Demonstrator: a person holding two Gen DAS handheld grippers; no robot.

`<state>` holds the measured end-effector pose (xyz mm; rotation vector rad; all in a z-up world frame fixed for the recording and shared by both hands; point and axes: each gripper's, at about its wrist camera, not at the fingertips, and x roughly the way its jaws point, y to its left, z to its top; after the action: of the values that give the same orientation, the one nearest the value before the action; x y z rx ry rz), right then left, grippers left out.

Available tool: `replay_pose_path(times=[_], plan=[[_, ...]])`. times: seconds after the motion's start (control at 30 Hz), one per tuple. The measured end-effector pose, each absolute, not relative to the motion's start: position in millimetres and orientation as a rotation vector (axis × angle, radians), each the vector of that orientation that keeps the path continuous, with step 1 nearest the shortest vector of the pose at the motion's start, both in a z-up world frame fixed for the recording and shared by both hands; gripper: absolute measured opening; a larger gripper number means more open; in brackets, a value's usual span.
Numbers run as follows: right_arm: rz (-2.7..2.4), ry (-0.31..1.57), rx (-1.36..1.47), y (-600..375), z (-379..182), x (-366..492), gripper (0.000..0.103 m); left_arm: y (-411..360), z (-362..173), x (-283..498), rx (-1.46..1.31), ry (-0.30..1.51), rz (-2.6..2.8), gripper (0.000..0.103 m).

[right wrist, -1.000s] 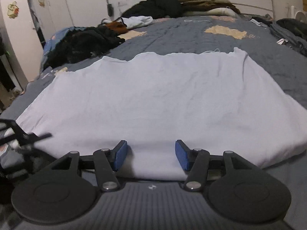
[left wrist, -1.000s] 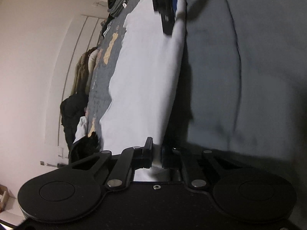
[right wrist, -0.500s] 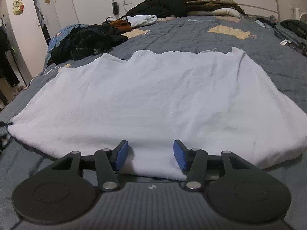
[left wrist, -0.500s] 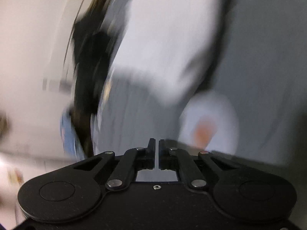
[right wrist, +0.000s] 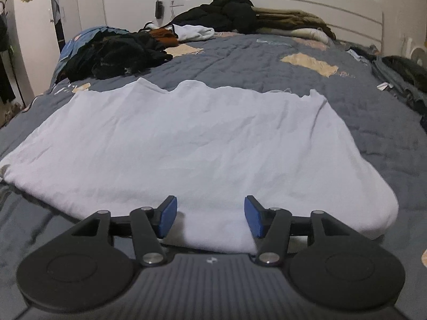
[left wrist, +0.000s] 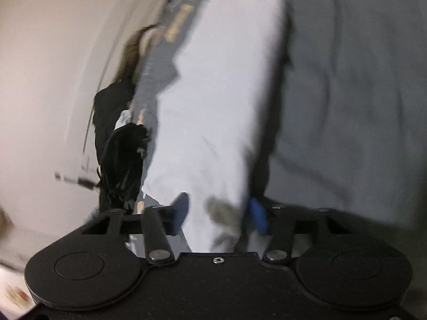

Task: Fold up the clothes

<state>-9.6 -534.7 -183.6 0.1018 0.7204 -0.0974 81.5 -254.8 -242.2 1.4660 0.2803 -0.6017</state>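
Left wrist view, blurred: left gripper [left wrist: 218,213] at bottom centre, jaws opening and clearly parted, blue pads [left wrist: 257,214] exposed; the near end of the white garment [left wrist: 213,93] runs between them, but no pinch can be made out, so it reads as released. The garment fills the middle of the frame as a tall pale band, with grey fabric [left wrist: 347,93] at right and the grey quilt [left wrist: 154,80] and dark clothing [left wrist: 120,154] at left, the picture being rolled sideways. Judged purpose: the hem has been let go so the hand can move to a new hold. Change: a second ago these jaws were nearly clenched on a fold at the garment's edge, and half a second ago fully shut; now they stand apart and the garment's near end lies lower in frame. Right wrist view, sharp: right gripper [right wrist: 210,220] at bottom centre, jaws half spread and empty, pads resting just over the near hem of the white garment [right wrist: 186,146], which lies flat across the quilt [right wrist: 253,66], filling the middle of the frame. Clothes pile [right wrist: 114,53] upper left, coats [right wrist: 253,16] by the headboard [right wrist: 333,8] upper centre. Judged purpose: poised at the hem for the next fold. Change: the black object at the left edge a second ago is gone, and the view has tilted slightly so more of the room shows.
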Motion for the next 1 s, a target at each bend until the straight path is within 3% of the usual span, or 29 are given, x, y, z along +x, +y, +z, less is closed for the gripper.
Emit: replay_pose_path(times=[0.17, 0.33, 0.47, 0.57, 0.63, 0.67, 0.77, 1.0], plan=[[-0.112, 0.741, 0.064, -542, -194, -11, 0.055, -221, -229, 92, 1.488, 0.294, -0.627, 0.011], [-0.111, 0.751, 0.031, -545, -195, -9, 0.055, -206, -218, 88, 1.455, 0.316, -0.612, 0.008], [-0.082, 0.742, -0.019, -546, -185, -13, 0.055, -198, -174, 78, 1.149, 0.450, -0.509, 0.012], [-0.040, 0.722, -0.088, -545, -170, -19, 0.055, -221, -137, 72, 0.879, 0.479, -0.557, 0.022], [-0.007, 0.706, -0.150, -543, -159, -25, 0.055, -247, -125, 55, 0.789, 0.479, -0.648, 0.039], [0.013, 0.695, -0.193, -541, -152, -29, 0.055, -265, -124, 47, 0.763, 0.456, -0.690, 0.054], [0.090, 0.692, -0.344, -529, -138, -40, 0.055, -296, -128, 25, 0.641, 0.356, -0.723, 0.056], [0.228, 0.774, -0.775, -495, -167, -37, 0.055, -295, -145, 26, 0.393, 0.494, -0.751, 0.056]])
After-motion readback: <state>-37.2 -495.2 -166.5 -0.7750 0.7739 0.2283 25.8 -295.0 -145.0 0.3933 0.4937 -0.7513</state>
